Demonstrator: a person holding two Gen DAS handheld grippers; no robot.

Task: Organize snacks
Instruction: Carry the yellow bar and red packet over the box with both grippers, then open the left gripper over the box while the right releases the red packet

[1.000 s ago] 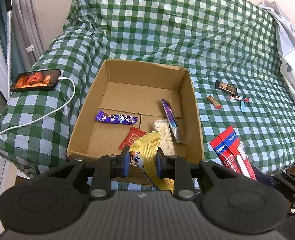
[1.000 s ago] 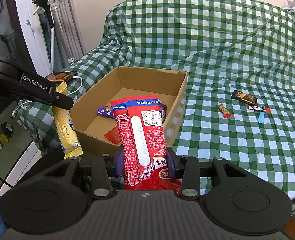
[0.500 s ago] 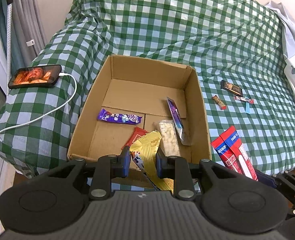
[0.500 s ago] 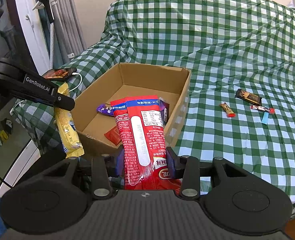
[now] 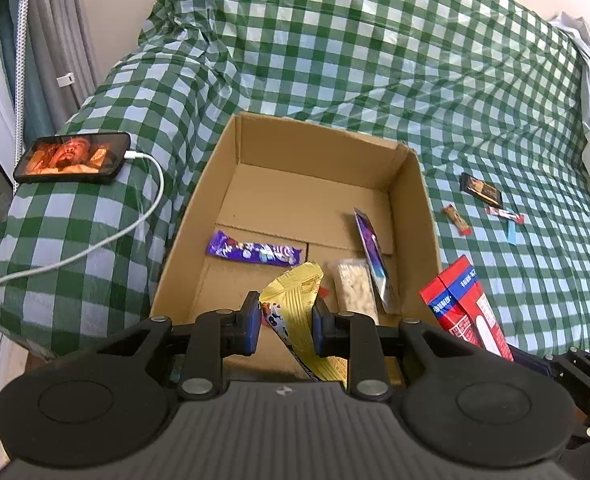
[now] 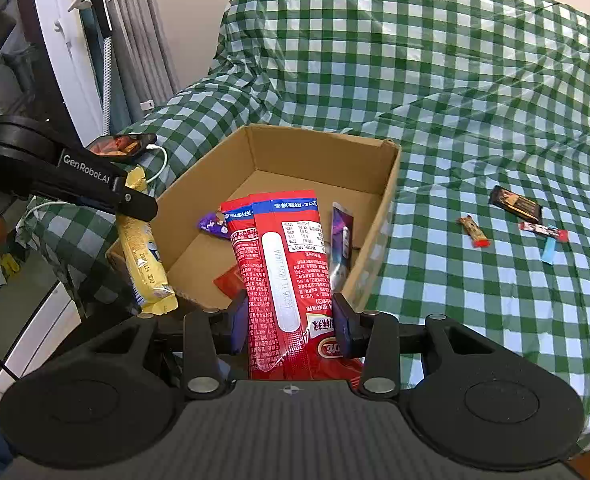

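Two grippers, both loaded. Our left gripper (image 5: pixel 287 326) has its jaws closed on a yellow packet (image 5: pixel 297 312), w/ the packet's top end poking over the near edge of the cardboard box (image 5: pixel 427 216); from the right wrist view the same packet (image 6: pixel 143 248) hangs down outside the box's near left corner. Our right gripper (image 6: pixel 291 326) is clamped on a red packet (image 6: pixel 283 272), held at the box's near right corner, its far end reaching over the box.

Inside the box: purple bar (image 5: pixel 253 253) lying flat near the middle of the floor, clear bag of white bits (image 5: pixel 353 286) near the right wall, shiny purple pouch (image 5: pixel 371 256) leaning on that right wall, small red sachet (image 6: pixel 231 280) at the near end.

Right of the box, well apart on the checked cover (image 5: pixel 375 60): dark wrapper (image 5: pixel 481 189), small orange bar (image 5: pixel 457 220), red-ended stick (image 5: pixel 505 215) and blue stick (image 5: pixel 511 234), those two touching.

Left of the box: phone (image 5: pixel 73 157) w/ white cable (image 5: pixel 135 220) plugged in.
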